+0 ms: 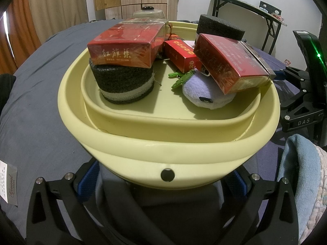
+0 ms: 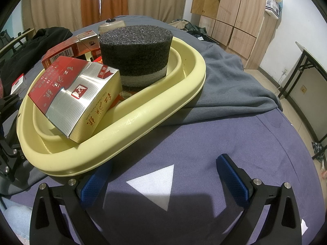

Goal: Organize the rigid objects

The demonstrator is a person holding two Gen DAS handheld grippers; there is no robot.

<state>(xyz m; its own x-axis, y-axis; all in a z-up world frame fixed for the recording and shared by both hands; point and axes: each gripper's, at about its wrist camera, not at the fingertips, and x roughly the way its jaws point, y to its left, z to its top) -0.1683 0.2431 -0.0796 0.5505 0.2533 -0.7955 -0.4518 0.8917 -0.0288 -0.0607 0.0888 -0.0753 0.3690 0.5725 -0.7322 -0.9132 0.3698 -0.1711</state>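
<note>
Blue-padded fingers [image 1: 90,175] of the left gripper [image 1: 166,185] sit wide apart, jaws spread on either side of the pale yellow basin [image 1: 143,149], whose near wall with its black stud fills the gap between them; whether the pads actually touch the wall, I cannot tell. Inside the basin, ahead of the left jaws: a red carton [image 1: 124,45] resting flat on a black foam cylinder [image 1: 124,85], a small red box [image 1: 180,54], a purple plush toy [image 1: 202,89], and a second red carton [image 1: 231,61] tilted on that toy. Over to the right gripper [image 2: 163,175]: jaws wide open, gripping nothing, hovering over the blue bedspread [image 2: 245,134] with its white triangle [image 2: 157,185] between them. Its left pad [image 2: 94,183] sits just beside the basin's rim; contact is unclear.
</note>
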